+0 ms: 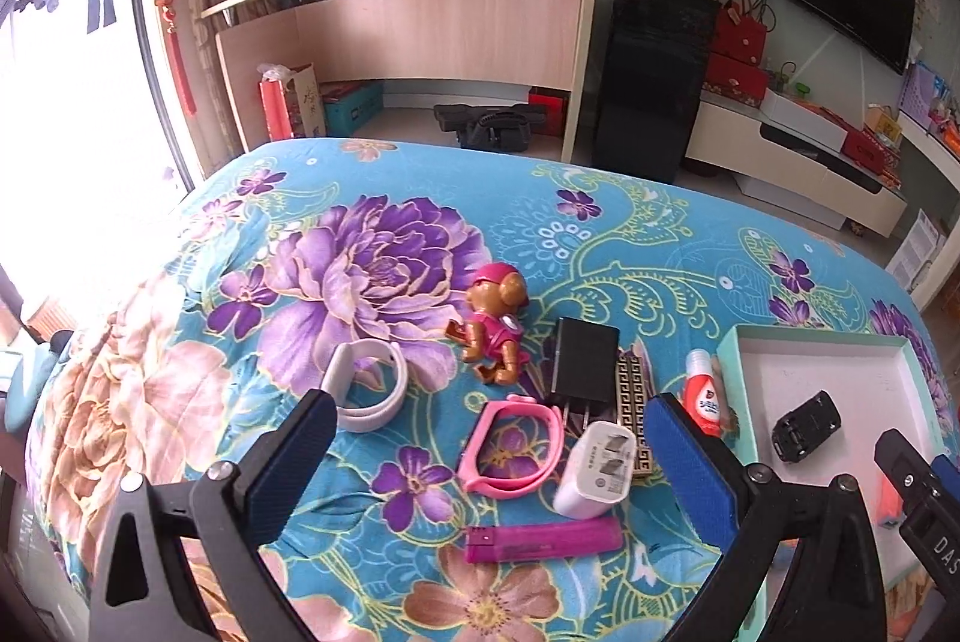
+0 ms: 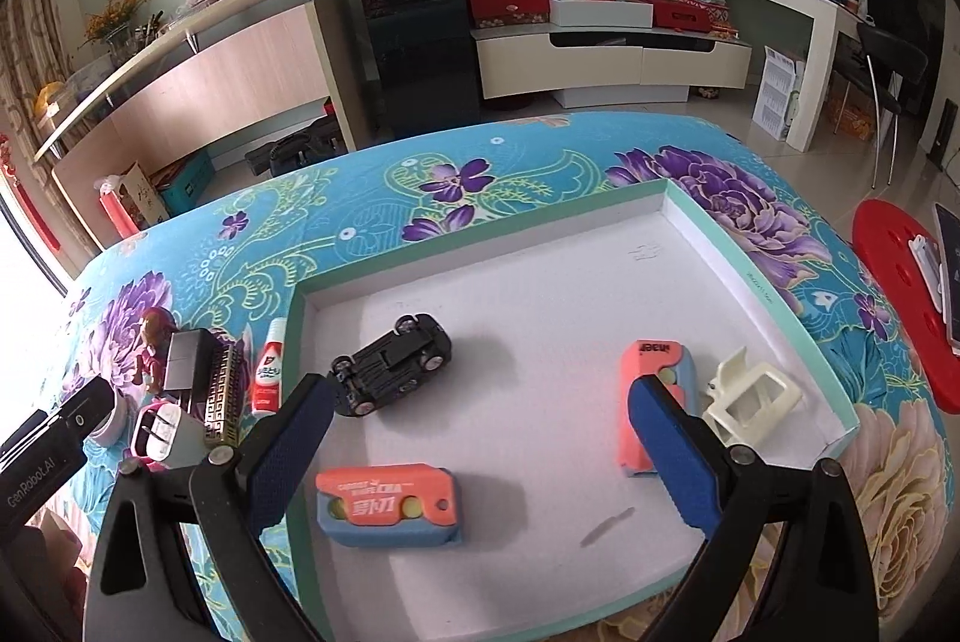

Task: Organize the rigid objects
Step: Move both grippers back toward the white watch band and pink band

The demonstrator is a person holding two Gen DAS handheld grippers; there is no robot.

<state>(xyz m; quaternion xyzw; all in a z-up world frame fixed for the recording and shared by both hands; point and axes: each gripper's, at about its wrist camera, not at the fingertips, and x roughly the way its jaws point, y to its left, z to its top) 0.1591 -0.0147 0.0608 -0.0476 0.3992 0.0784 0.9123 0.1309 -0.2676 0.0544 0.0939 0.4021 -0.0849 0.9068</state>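
Both grippers alike: left gripper [image 1: 489,453] & right gripper [image 2: 480,429] w/ black angular plastic arms, silver pivot screws, triangular cut-outs, blue textured finger pads [image 2: 288,453]. White "GenRobot.AI" lettering on left unit's black body, seen from right cam.

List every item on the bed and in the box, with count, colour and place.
Box: 1, teal rim, white inside, on the floral blanket.
Toy car: 1, black, upside down in box.
Carrot knife toys: 2, orange-blue, in box.
Clip: 1, cream, in box.
Bottle: 1, red-white, outside box wall.
Puppy figure: 1, pink-brown, on blanket.
Chargers: black, white, on blanket.
Bands: white, pink.
Lighter: 1, magenta.
Patterned bar: 1, gold-black.
Left gripper: open, over blanket.
Right gripper: open, over box.
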